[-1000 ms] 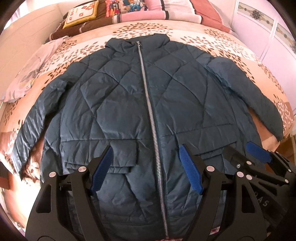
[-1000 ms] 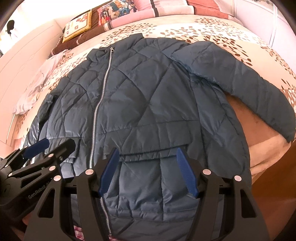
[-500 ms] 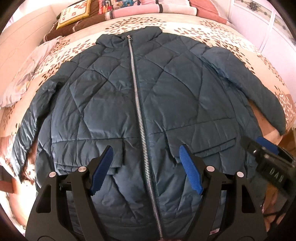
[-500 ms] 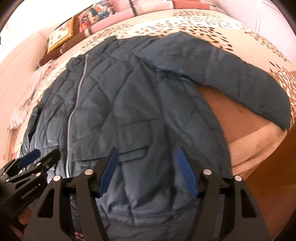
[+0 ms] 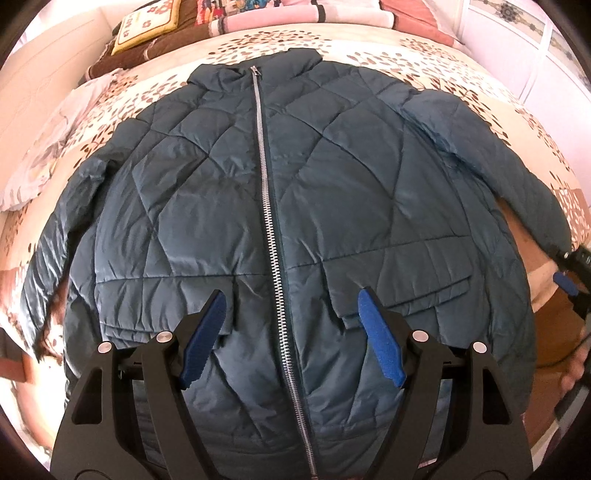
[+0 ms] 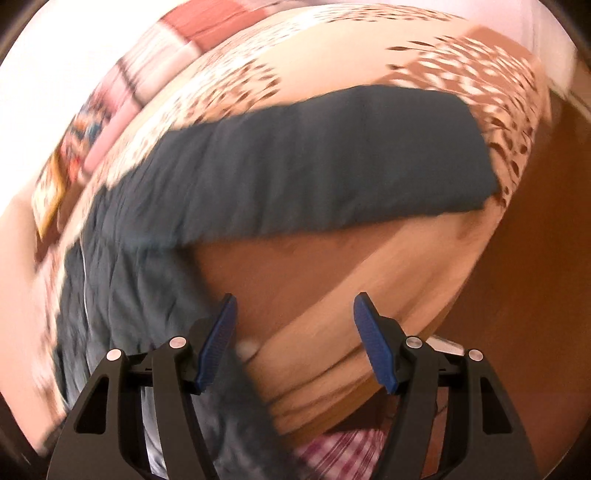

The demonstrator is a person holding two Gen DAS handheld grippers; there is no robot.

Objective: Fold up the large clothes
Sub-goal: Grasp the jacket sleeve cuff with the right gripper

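Observation:
A dark teal quilted jacket lies spread flat on the bed, front up, zipper closed and both sleeves stretched out to the sides. My left gripper hovers open over the jacket's lower front, astride the zipper, holding nothing. In the blurred right wrist view my right gripper is open and empty above the bed's near right edge, below the jacket's right sleeve. The right gripper also shows at the far right of the left wrist view, beside the sleeve's cuff, with a hand behind it.
The bed has a floral cover with pillows stacked at the head. A crumpled pale cloth lies at the bed's left. A white panelled wardrobe stands at the right, and brown floor shows beyond the bed edge.
My right gripper has swept right from the jacket's hem to the bed edge under the right sleeve, rolling as it went. The left gripper has hardly moved.

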